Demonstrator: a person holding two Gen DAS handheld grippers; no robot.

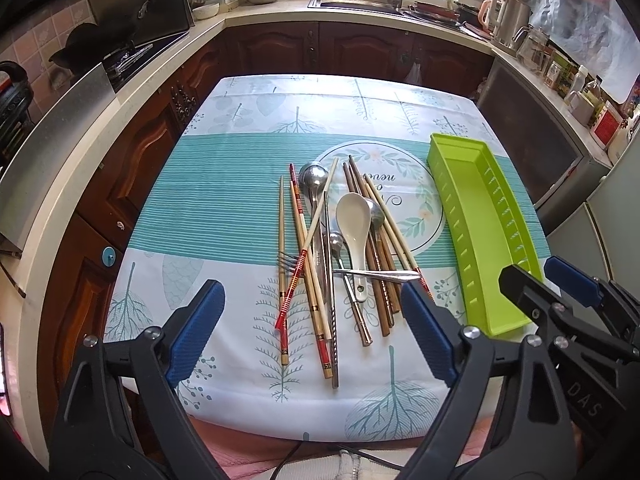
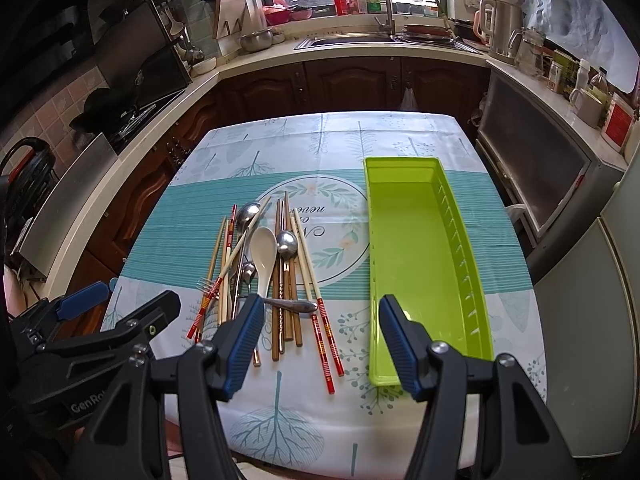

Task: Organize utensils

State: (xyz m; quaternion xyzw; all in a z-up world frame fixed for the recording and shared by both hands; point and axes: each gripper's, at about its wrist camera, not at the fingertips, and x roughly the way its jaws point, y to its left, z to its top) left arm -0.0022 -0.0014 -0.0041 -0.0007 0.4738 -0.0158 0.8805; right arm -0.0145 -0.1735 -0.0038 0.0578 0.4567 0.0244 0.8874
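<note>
Green tray [image 2: 416,248] lies on the tablecloth [image 1: 224,208] holding nothing; the utensil pile [image 1: 336,248] of chopsticks, spoons and a fork lies left of it, apart; left gripper [image 1: 312,332] and right gripper [image 2: 320,344] hover at the near table edge, jaws spread, gripping nothing.

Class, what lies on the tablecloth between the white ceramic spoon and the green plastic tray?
Between the white ceramic spoon and the green plastic tray: a steel spoon, brown and pale chopsticks, then bare cloth, clearest in the right wrist view.
</note>
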